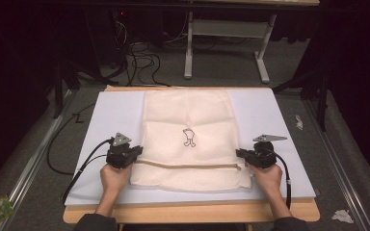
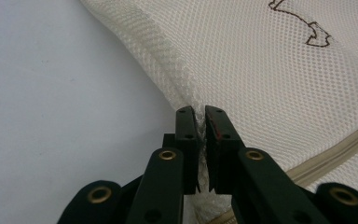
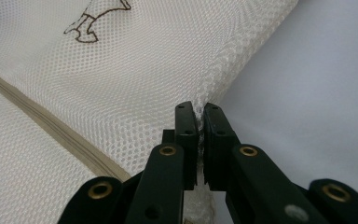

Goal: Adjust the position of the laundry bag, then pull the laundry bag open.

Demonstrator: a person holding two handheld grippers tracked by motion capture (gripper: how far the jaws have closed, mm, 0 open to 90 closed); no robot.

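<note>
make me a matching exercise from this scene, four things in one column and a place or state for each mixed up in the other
Things:
1. left gripper
2. right gripper
3. zipper
4. small brown outline figure

Places or states:
A. runs across the cream mesh bag near its near end
B. shut on the bag's right edge
C. printed near the middle of the bag
D. shut on the bag's left edge

Pairs: 1-D, 2-B, 3-A, 4-C
</note>
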